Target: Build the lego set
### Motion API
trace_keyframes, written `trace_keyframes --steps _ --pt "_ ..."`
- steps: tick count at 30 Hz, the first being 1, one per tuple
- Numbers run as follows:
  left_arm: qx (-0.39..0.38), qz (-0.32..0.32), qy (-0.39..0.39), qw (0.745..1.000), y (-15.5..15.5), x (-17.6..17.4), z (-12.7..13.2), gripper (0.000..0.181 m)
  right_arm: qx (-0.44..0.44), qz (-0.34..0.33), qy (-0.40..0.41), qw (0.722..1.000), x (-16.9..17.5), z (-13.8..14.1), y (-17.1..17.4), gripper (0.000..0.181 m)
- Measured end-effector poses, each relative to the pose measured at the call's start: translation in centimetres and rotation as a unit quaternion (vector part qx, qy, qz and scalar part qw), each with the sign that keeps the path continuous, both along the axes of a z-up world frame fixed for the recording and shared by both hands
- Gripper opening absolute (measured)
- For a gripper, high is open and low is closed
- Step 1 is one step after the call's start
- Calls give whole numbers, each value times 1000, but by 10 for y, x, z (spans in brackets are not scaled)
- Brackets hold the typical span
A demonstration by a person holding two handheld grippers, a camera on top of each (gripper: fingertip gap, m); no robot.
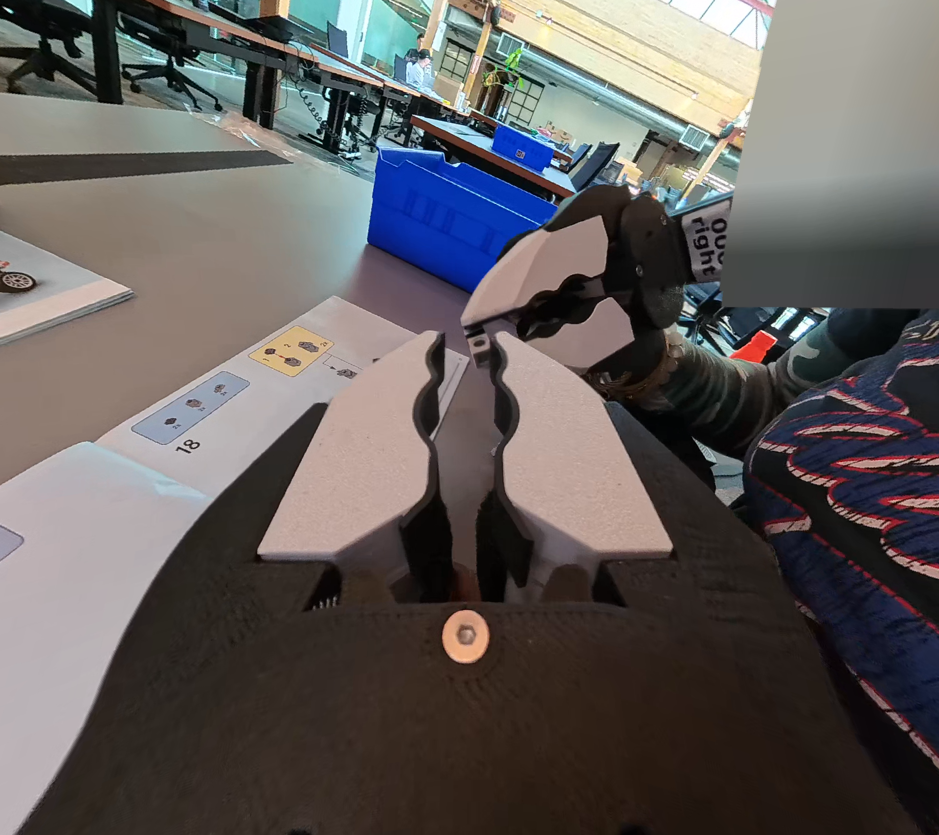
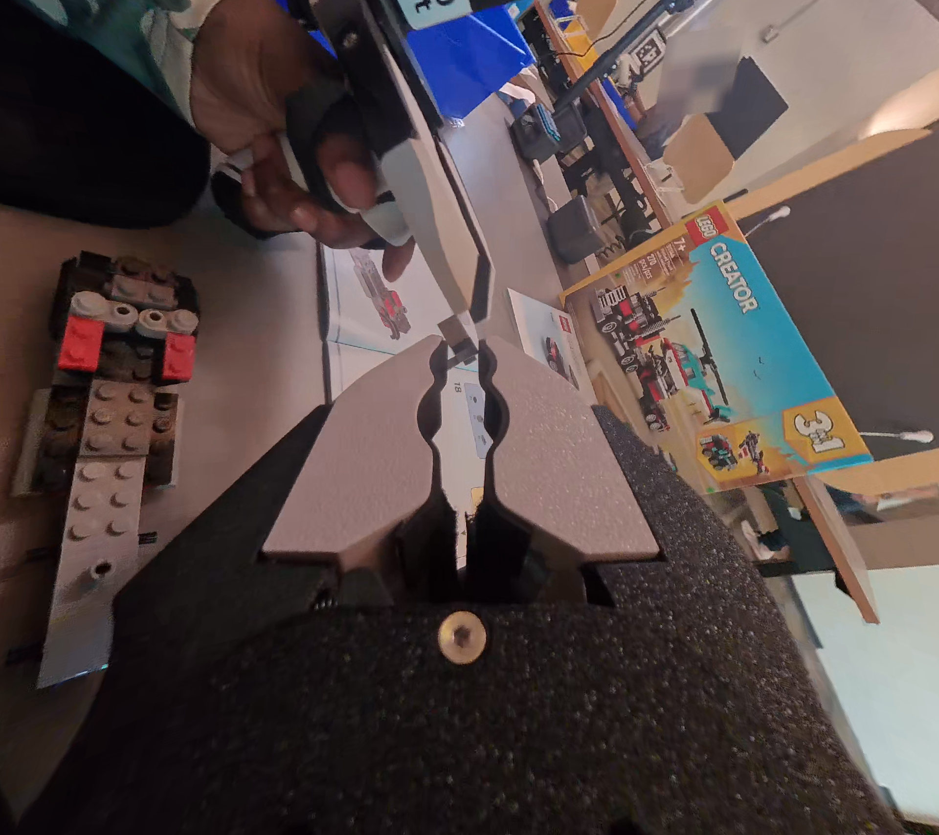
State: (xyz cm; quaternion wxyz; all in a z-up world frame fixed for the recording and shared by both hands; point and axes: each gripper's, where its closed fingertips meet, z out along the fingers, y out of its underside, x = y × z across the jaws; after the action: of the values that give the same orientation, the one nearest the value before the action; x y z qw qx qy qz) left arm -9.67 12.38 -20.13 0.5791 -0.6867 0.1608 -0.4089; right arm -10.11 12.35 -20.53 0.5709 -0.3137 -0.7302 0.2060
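My right gripper (image 2: pixel 463 346) is shut on a small grey and black lego piece (image 2: pixel 463 350). In the left wrist view it (image 1: pixel 475 330) reaches in from the right and holds the piece (image 1: pixel 478 350) between the tips of my left gripper (image 1: pixel 470 341). The left jaws stand a narrow gap apart, with the piece close to the right fingertip and a gap on its other side. In the right wrist view the left gripper (image 2: pixel 470 315) comes down from above, tip to tip. The partly built grey, black and red lego model (image 2: pixel 117 404) lies on the table at the left.
The open instruction booklet (image 1: pixel 228 404) lies under both grippers on the grey table (image 1: pixel 203 226). A second booklet (image 1: pixel 51 292) lies at the left. A blue bin (image 1: pixel 447 221) stands at the table's far edge. The lego box (image 2: pixel 711 353) stands at the right. Left and right tips are no more than a few centimetres apart.
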Motion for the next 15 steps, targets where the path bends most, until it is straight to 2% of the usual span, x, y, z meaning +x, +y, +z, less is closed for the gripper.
trace_keyframes --steps 2,7,15 --pt "-3 0 6 1000 0 0 -1 23 -16 -2 10 1000 2 1 3 12" --pt "-7 -15 9 1000 -3 3 -3 22 -25 7 15 1000 2 -1 1 12" --pt "-15 -35 29 999 -5 10 -11 12 17 8 15 1000 0 -1 -2 12"
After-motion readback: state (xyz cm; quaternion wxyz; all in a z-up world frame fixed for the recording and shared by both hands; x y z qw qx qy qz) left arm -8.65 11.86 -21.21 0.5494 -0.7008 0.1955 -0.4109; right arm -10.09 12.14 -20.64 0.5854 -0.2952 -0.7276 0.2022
